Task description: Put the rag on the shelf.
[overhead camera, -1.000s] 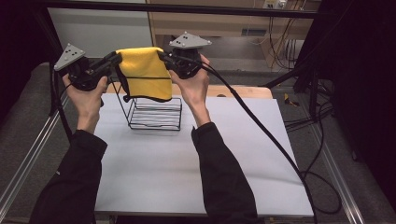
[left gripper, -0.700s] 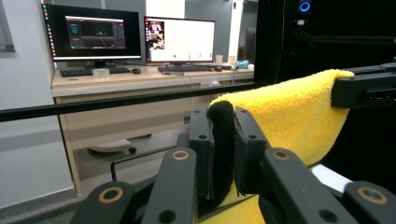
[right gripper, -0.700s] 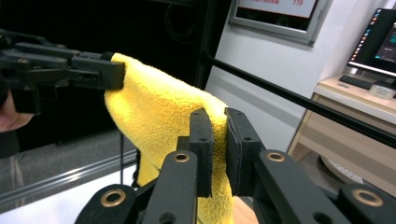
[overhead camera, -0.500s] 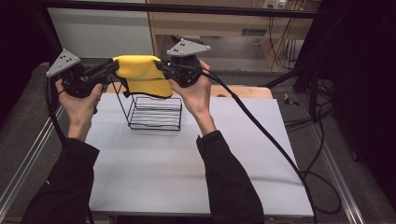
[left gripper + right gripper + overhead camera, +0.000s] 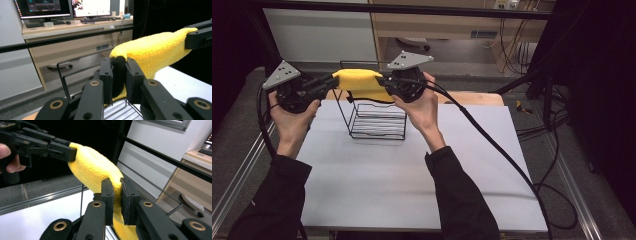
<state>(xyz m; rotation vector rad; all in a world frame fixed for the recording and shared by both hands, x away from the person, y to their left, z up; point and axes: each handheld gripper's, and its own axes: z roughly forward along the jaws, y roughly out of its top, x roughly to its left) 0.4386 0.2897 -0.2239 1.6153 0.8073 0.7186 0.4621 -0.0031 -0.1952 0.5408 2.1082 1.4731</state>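
The yellow cloth (image 5: 360, 84) hung stretched between left tongs (image 5: 332, 83) and right tongs (image 5: 382, 81), each clenched on an end above the wire rack (image 5: 378, 120); a loosening left grip risked dropping it crooked.

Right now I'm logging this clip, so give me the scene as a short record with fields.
held: yellow cloth, stretched between both grippers
left gripper: shut on one end of the cloth
right gripper: shut on the other end
below cloth: wire rack
surface: white table
cloth height: over the rack's top
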